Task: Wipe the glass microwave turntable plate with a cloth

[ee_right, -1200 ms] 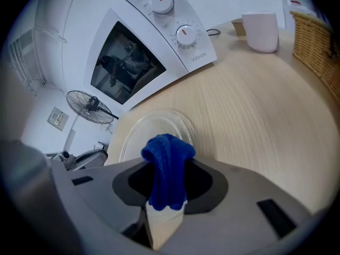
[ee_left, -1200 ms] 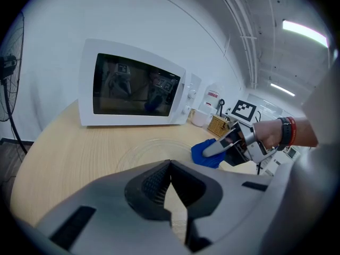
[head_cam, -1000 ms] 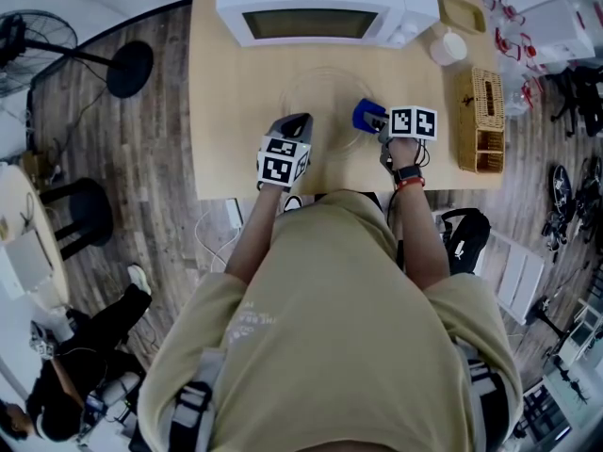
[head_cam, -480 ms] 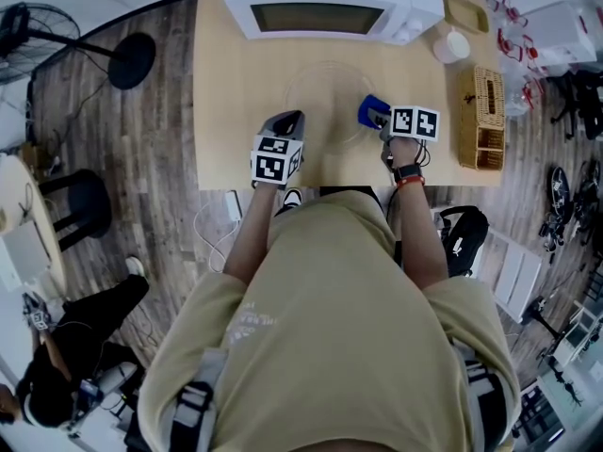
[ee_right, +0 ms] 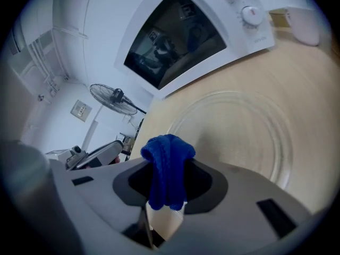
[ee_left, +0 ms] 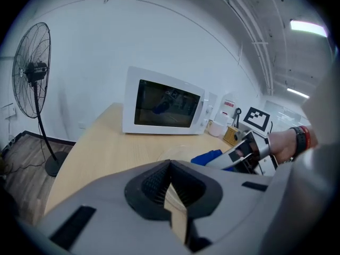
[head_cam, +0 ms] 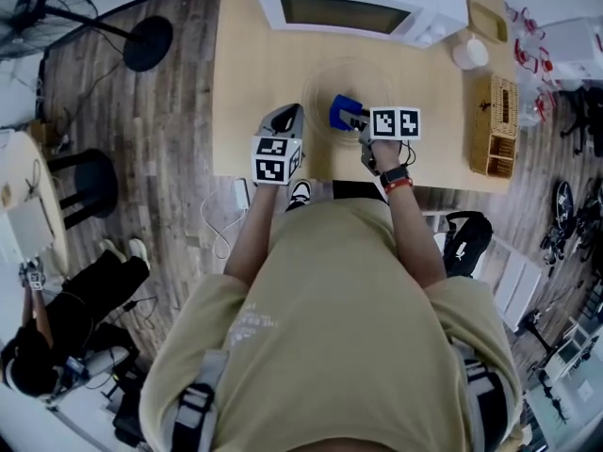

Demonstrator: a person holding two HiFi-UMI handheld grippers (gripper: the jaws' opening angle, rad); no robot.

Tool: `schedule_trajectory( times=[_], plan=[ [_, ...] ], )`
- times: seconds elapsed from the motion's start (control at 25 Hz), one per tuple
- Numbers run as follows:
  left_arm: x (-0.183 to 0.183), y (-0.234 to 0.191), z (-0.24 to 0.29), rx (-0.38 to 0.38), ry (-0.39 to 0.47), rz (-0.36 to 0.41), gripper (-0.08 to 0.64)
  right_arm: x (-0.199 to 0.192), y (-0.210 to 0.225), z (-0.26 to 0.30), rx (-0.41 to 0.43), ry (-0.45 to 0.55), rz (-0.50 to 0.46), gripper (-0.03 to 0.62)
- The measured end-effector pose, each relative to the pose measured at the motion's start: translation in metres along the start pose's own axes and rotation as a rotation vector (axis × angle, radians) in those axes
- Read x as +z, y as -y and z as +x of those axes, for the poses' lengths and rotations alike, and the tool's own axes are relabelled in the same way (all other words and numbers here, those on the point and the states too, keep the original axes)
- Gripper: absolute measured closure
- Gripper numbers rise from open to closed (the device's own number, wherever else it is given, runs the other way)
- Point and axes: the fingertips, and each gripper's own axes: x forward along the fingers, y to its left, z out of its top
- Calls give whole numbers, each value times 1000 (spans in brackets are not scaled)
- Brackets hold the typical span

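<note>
A: Looking down from the head: seeing the left tongs (head_cam: 287, 113) hovering over the table (head_cam: 245, 83), just left of the plate (head_cam: 367, 75). Seeing the right tongs (head_cam: 354, 119) over the plate's near part, pinching the cloth (head_cam: 341, 110).

B: Placing the plate where, exactly?

A: Flat on the table ahead of both tongs, between them and the microwave (head_cam: 363, 8).

B: Turning to the left gripper view: finding the jaws meeting at the tips, gripping nothing. Catching the cloth (ee_left: 207, 157) and the right tongs just to the right, the microwave well ahead, a fan (ee_left: 32, 73) far off to the left.

A: Switching to the right gripper view: finding the jaws clamping the cloth (ee_right: 167, 169), a blue fold bulging past the tips. Noting the plate (ee_right: 239, 137) straight ahead and slightly right, the microwave beyond it. Not managing to tell whether touching the glass.
</note>
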Motion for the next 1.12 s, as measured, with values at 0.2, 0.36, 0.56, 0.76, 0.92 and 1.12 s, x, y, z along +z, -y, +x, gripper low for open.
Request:
schedule_trajectory(
  times=[0.2, 0.36, 0.56, 0.76, 0.92, 1.12],
  plan=[
    [-6, -17, -11, 28, -13, -22, 541, -9, -34, 41, 46, -76, -66, 459],
    [-9, -24, -13, 41, -33, -18, 541, -16, -47, 66, 62, -124, -98, 459],
    [-10, -32, -14, 55, -37, -17, 541, -16, -46, 83, 49, -145, -118, 459],
    [-15, -34, -16, 57, -51, -22, 541, -16, -42, 86, 19, -162, -116, 458],
    [-17, -31, -14, 44, -57, -15, 541, -17, -41, 86, 6, -161, -113, 457],
    [-16, -28, -13, 27, -63, -11, 541, -17, -39, 83, 0, -159, -100, 457]
  ],
)
